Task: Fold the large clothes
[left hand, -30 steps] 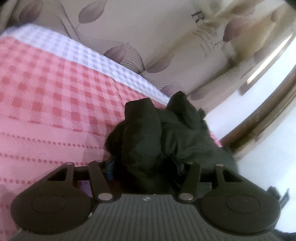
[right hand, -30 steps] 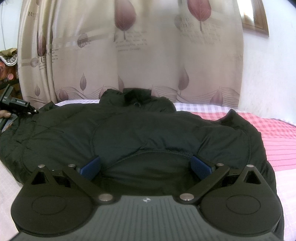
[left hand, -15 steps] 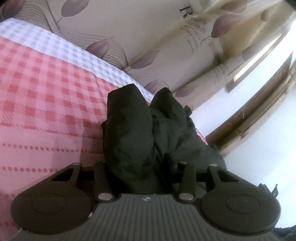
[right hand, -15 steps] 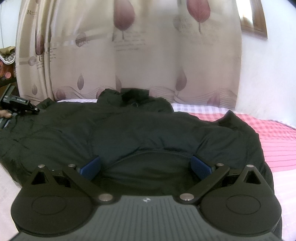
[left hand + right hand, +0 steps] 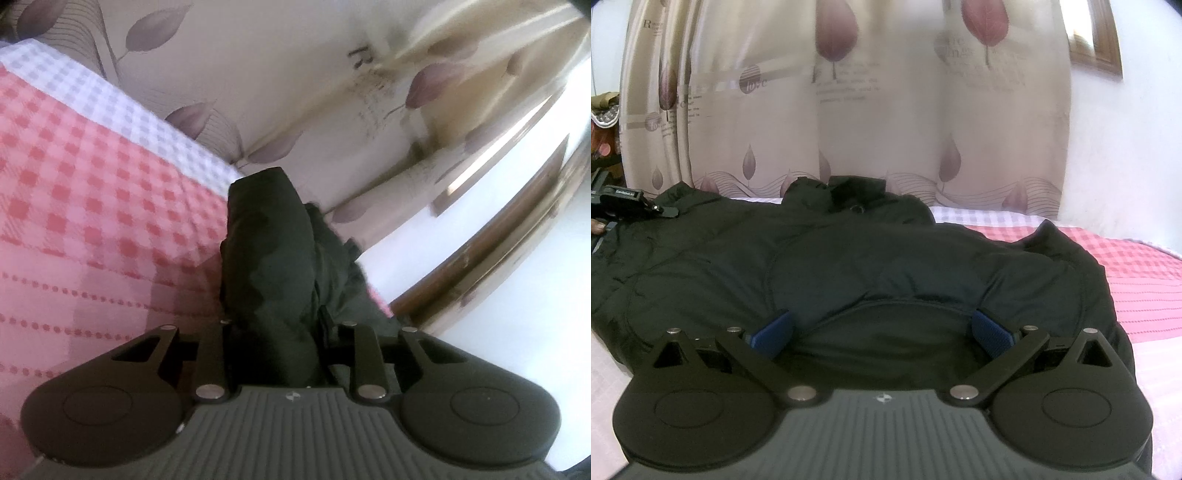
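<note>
the dark jacket lies spread flat across the bed, collar at the far edge by the curtain, its body not yet folded anywhere in view. the right gripper rests at the near hem with its jaws released and wide, blue pads apart on the cloth, nothing pinched. the left gripper, seen also at the jacket's far left, has a bunched sleeve between its jaws, which are closing and now press on it. judged stage: early; the first fold, likely the sleeve brought inward, is only being started, and all further folds remain.
</note>
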